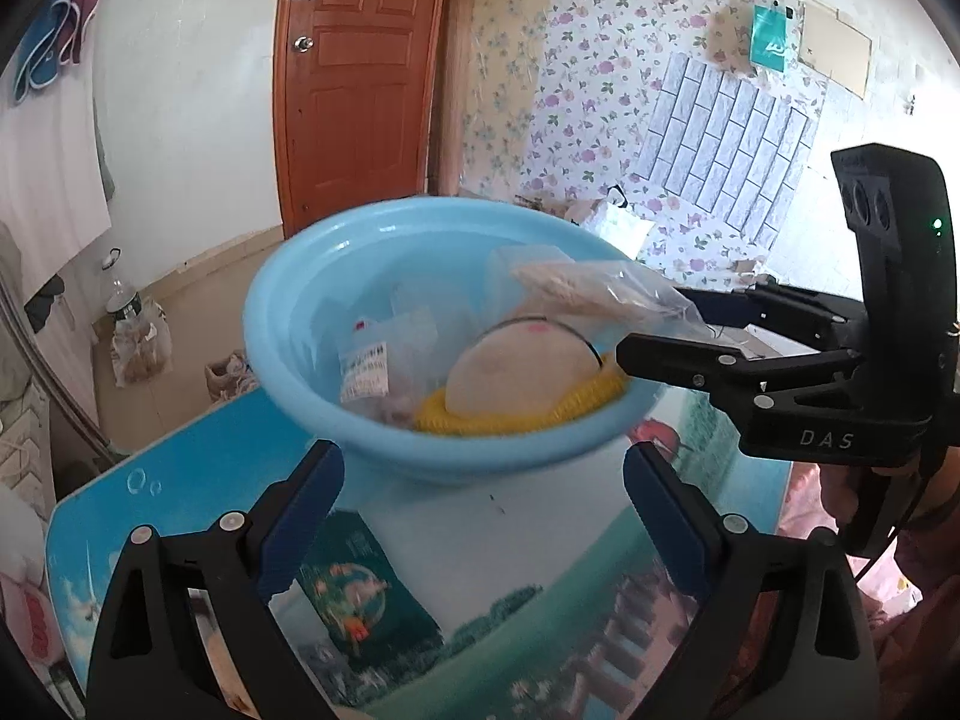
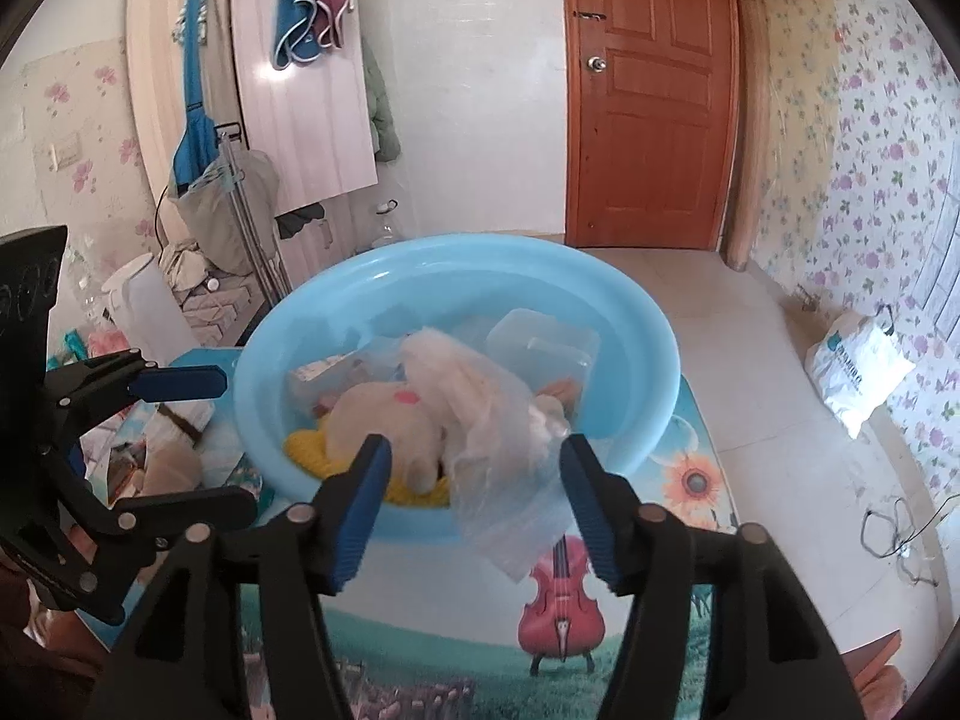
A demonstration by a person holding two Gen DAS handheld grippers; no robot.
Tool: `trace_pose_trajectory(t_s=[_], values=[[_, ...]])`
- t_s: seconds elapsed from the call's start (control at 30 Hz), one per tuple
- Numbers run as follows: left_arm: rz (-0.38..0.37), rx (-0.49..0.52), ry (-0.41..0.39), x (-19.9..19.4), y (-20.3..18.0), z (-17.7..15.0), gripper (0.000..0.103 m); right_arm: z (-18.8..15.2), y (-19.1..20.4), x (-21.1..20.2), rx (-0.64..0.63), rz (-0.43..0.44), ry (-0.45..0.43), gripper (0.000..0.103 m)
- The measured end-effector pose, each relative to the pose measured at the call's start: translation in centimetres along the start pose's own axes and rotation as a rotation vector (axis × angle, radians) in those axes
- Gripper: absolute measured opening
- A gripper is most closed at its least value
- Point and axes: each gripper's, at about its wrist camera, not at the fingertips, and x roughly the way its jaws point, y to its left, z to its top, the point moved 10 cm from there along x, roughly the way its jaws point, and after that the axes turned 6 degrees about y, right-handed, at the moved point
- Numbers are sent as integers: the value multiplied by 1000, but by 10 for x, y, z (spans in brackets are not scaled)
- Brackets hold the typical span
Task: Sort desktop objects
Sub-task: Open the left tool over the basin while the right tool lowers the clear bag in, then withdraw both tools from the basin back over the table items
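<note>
A light blue basin stands on the picture-printed table. Inside lie a beige plush toy on yellow knit, a labelled clear packet and a clear plastic bag. The bag droops over the basin's near rim between the fingers of my right gripper, whose pads stand apart from it. In front of the basin my left gripper is wide open, with nothing between its fingers.
The table's edges drop to a tiled floor. A white carrier bag and a loose cable lie on the floor to the right. A brown door is behind the basin. Clothes and clutter crowd the left side.
</note>
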Motion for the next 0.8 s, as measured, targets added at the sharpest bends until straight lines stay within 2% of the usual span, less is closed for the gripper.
trace_pose_trajectory(t_s=[0.17, 0.27, 0.5, 0.8], values=[[0, -4, -6, -8, -2, -9, 95, -8, 8, -5, 4, 2, 12, 63], [-3, -15, -8, -12, -1, -15, 95, -16, 15, -6, -5, 10, 19, 71], [1, -33, 1, -18, 5, -34, 95, -42, 29, 10, 28, 70, 115, 71], [18, -65, 15, -29, 14, -64, 95, -61, 52, 20, 36, 101, 169, 71]])
